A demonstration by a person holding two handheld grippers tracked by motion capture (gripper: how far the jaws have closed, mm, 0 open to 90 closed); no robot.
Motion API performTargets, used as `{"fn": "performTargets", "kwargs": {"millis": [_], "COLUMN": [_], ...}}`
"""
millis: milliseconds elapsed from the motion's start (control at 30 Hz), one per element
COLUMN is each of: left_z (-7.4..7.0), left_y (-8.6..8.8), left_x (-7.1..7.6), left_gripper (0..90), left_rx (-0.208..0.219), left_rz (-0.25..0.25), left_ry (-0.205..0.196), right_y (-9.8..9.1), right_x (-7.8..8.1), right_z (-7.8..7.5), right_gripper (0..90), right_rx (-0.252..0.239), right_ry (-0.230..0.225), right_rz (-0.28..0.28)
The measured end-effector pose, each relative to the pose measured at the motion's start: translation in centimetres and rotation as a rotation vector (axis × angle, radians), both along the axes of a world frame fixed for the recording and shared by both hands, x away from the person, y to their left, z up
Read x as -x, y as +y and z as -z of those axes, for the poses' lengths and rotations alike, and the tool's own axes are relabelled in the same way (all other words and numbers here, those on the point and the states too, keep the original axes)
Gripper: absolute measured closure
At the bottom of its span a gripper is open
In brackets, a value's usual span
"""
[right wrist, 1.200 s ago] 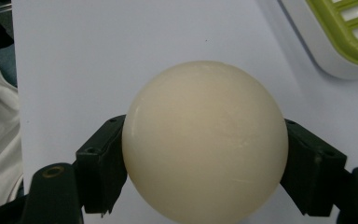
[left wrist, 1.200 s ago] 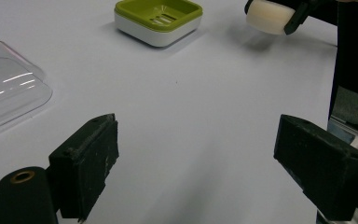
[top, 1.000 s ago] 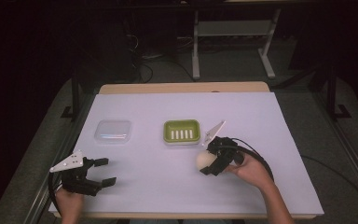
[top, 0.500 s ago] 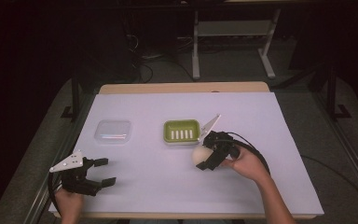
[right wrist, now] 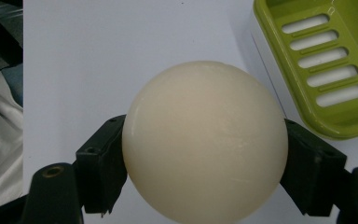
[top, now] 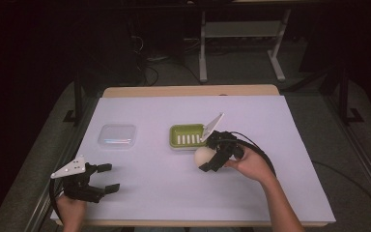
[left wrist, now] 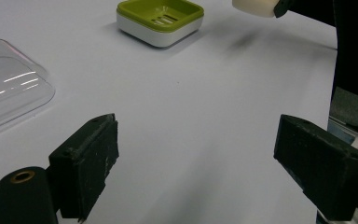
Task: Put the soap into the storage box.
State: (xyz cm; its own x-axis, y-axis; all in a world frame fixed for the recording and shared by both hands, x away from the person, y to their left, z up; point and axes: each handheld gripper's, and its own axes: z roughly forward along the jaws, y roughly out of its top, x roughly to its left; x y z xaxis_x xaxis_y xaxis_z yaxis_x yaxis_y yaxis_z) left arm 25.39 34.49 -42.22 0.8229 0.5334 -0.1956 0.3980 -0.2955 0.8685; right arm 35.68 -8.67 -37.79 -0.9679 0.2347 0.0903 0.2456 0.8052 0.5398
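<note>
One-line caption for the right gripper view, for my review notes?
Right gripper clamps a cream-white round soap bar above the white table, beside the slotted green soap dish.

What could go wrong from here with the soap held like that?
1. The soap is round and smooth, and the right gripper pinches it only at its sides; it may slip out and roll across the table.
2. It is held beside the green dish, not over it; a low move in could knock the dish's rim.
</note>
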Motion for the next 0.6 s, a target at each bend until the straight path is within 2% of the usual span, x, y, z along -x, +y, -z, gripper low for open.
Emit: {"fn": "performTargets", "kwargs": {"millis": [600], "left_z": [0.0], "left_y": [0.1], "left_x": [0.0], "left_gripper": [13.1], "left_rx": [0.0], "left_rz": [-0.001], "left_ry": [-0.01], "right_y": [1.2], "right_x": [-1.3], "right_z": [-1.4], "right_gripper": [23.5], "right_rx": [-0.008], "right_ry": [0.02], "right_rz": [-0.017]}}
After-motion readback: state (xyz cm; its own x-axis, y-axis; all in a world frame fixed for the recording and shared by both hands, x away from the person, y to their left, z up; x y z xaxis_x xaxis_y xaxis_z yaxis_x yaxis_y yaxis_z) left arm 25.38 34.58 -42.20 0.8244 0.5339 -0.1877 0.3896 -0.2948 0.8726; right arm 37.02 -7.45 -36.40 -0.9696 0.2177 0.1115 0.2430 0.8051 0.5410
